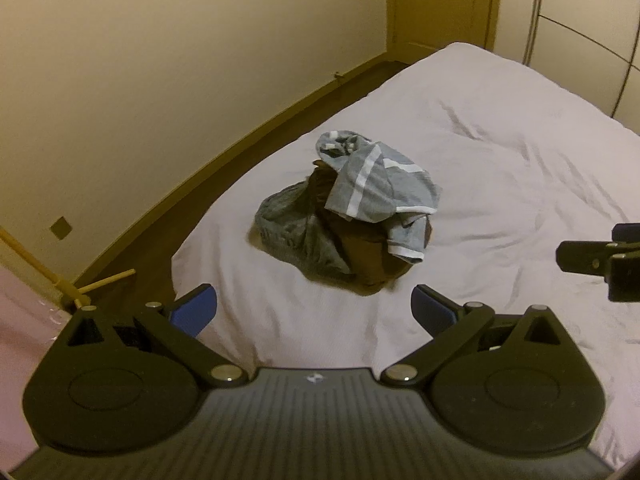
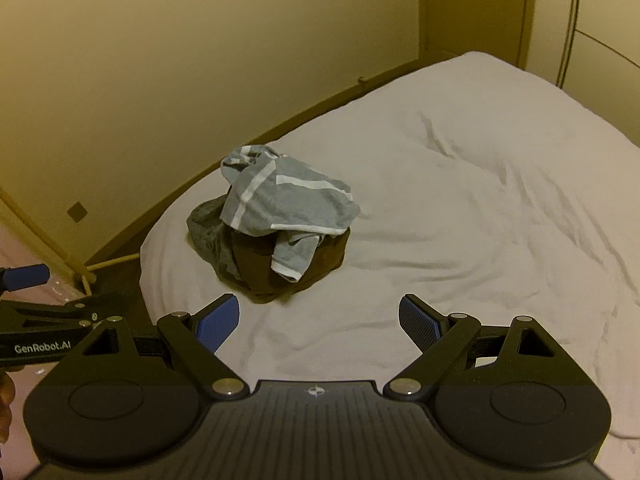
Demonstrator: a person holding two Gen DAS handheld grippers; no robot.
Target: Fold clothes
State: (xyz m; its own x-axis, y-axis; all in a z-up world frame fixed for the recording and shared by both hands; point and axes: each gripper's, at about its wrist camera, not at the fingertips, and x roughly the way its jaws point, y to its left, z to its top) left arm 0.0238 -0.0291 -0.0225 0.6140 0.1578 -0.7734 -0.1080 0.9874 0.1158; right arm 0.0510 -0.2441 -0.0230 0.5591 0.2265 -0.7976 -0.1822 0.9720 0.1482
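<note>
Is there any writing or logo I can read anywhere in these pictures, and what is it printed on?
"GenRobot.AI": white letters on the side of the left gripper, seen in the right wrist view.
A small round emblem, no letters, sits on the top plate of each gripper: left gripper's plate, right gripper plate.
The clothes, bed and wall show no text.

You are holding your left gripper (image 1: 314, 312) level over the near end of the bed (image 1: 500, 152), its blue-padded fingers (image 1: 196, 314) spread wide and gripping nothing. Your right gripper (image 2: 319, 322) is hovering just beside it over the same end, fingers equally wide apart, also empty, both pointing up the bed.
</note>
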